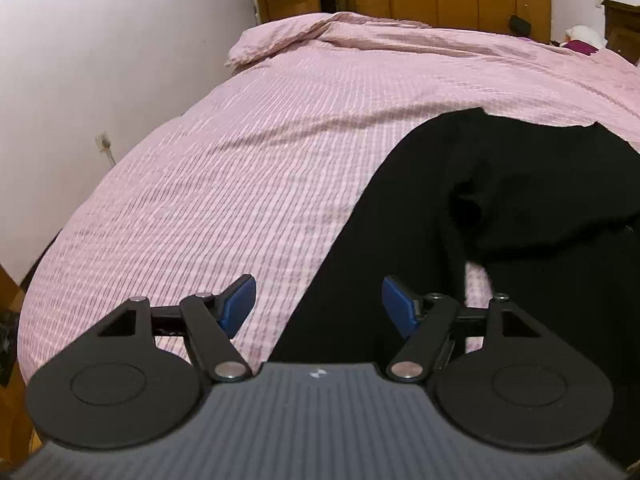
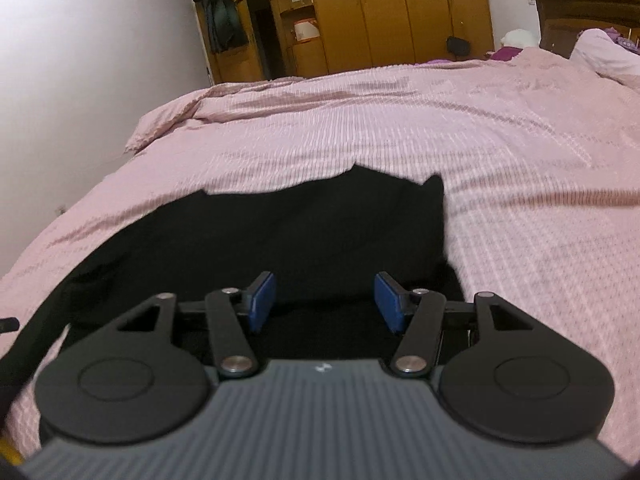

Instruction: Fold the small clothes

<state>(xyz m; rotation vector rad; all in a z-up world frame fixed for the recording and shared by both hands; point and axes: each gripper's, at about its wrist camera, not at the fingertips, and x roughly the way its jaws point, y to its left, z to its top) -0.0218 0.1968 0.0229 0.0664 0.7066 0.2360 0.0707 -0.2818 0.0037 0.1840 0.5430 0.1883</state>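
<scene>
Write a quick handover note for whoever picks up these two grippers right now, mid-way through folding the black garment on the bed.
Left hand-held gripper: open, nothing between the pads.
Right hand-held gripper: open, empty, above the garment.
Black garment: lies on the pink bedspread, one layer already doubled over; the far edge shows two small peaks.
Done: apparently a first fold, then release.
Left: probably square it up, fold again; its final shape is hard to judge from these views.

**Black garment folded on the bed**

I see one black garment (image 2: 280,232) lying on the pink ribbed bedcover (image 2: 500,184), folded over itself, its far edge uneven with two small peaks. It looks plain and dark, details indistinguishable.
</scene>
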